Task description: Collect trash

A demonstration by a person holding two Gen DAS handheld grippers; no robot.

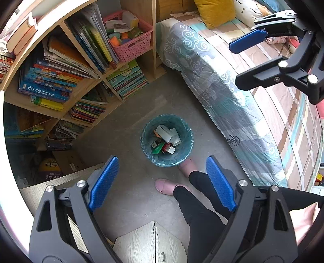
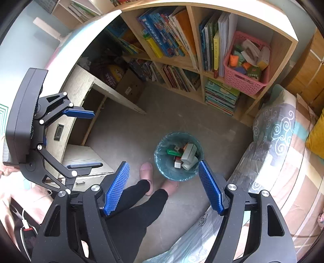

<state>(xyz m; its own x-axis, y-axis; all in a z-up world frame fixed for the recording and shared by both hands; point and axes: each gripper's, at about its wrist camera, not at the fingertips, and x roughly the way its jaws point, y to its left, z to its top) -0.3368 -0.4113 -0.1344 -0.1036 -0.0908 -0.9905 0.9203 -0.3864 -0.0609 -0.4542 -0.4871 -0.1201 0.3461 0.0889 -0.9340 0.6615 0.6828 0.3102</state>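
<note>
Left gripper (image 1: 162, 178): I see its jaws spread wide, blue pads apart, nothing between them; it points down at the floor.
Right gripper (image 2: 164, 182): jaws also spread, nothing pinched; in the left wrist view I see it again at about 2 o'clock, over the bed.
Bin (image 1: 167, 140): a round trash bin with a teal liner stands upright on the grey floor (image 1: 129, 121), at 12 o'clock just past my left pads; in the right wrist view it sits at 12 o'clock between the pad tips.
Trash (image 1: 165, 141): already inside the bin I count white boxes, a white cylinder, a green piece and a red-and-white carton, lying loose and jumbled.
Person: two legs in black trousers (image 1: 202, 202) run in from 5 o'clock in the left view; the pink slippers (image 1: 164, 186) stand on the floor, the far one touching the bin's near rim.
Bookshelf (image 1: 85, 85): at 10 o'clock, wooden, crammed with books; a pink basket (image 1: 131, 38) of oddments sits in an upper compartment.
Bed (image 1: 232, 91): at 2 to 3 o'clock, patterned cover hanging near the bin; a yellow cushion (image 1: 214, 11) lies on top.
Cabinet (image 1: 149, 244): pale wood, at 6 o'clock under my left gripper.
</note>
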